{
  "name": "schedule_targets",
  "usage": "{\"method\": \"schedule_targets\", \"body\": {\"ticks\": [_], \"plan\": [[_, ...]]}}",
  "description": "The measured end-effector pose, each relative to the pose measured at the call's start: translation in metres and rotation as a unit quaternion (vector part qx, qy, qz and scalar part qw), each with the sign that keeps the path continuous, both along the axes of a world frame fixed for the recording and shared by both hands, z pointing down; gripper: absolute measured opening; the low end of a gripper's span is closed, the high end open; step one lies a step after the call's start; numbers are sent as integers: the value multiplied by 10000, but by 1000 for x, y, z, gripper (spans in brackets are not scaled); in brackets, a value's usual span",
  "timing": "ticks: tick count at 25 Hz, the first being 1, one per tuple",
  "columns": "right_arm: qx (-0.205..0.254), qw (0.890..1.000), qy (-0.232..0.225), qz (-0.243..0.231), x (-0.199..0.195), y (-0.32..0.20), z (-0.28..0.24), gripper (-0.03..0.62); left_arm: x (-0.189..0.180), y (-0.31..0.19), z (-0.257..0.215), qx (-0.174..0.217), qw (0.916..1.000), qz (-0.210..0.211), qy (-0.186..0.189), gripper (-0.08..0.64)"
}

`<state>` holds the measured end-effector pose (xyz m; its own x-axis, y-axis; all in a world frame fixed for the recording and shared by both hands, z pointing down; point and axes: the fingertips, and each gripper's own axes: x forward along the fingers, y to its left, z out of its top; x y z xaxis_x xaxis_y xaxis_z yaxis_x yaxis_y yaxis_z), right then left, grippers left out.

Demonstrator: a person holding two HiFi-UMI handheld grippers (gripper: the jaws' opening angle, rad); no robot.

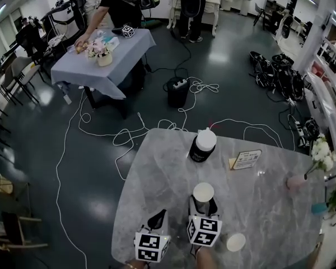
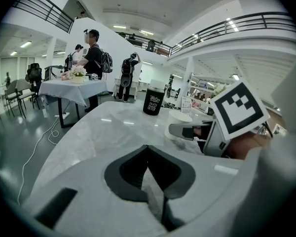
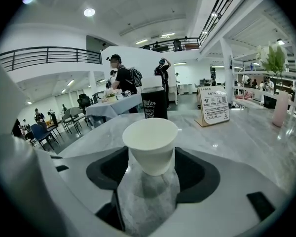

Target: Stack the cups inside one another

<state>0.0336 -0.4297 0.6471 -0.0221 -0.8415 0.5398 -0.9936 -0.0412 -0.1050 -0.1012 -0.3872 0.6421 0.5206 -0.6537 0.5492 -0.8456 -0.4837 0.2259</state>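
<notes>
A white paper cup [image 1: 203,193] [image 3: 150,142] stands upright on the grey marble table [image 1: 157,172], right between the jaws of my right gripper [image 1: 203,207] [image 3: 150,156]. Those jaws stand wide, with a gap at each side of the cup's body, so the gripper is open. A second white cup [image 1: 236,242] stands apart to the right, near the table's front edge. My left gripper [image 1: 159,215] [image 2: 148,147] hovers just left of the right one, its jaws shut tip to tip on nothing. In the left gripper view, the first cup [image 2: 180,117] shows behind the right gripper's finger.
A black bottle with a white lid [image 1: 202,145] [image 3: 154,102] stands farther back on the table, a small sign stand [image 1: 246,159] [image 3: 213,105] to its right. A pink vase with flowers [image 1: 297,182] sits at the right edge. Cables lie on the floor beyond; people stand at a far table.
</notes>
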Motion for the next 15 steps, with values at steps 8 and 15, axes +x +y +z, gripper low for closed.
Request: {"method": "schedule_targets", "body": {"ticks": [8, 15], "plan": [[57, 9999, 108, 68, 3, -7, -1, 245, -7, 0, 5, -8, 9999, -72, -96, -5], [160, 9998, 20, 73, 1, -6, -11, 245, -11, 0, 0, -24, 9999, -147, -56, -5]]}}
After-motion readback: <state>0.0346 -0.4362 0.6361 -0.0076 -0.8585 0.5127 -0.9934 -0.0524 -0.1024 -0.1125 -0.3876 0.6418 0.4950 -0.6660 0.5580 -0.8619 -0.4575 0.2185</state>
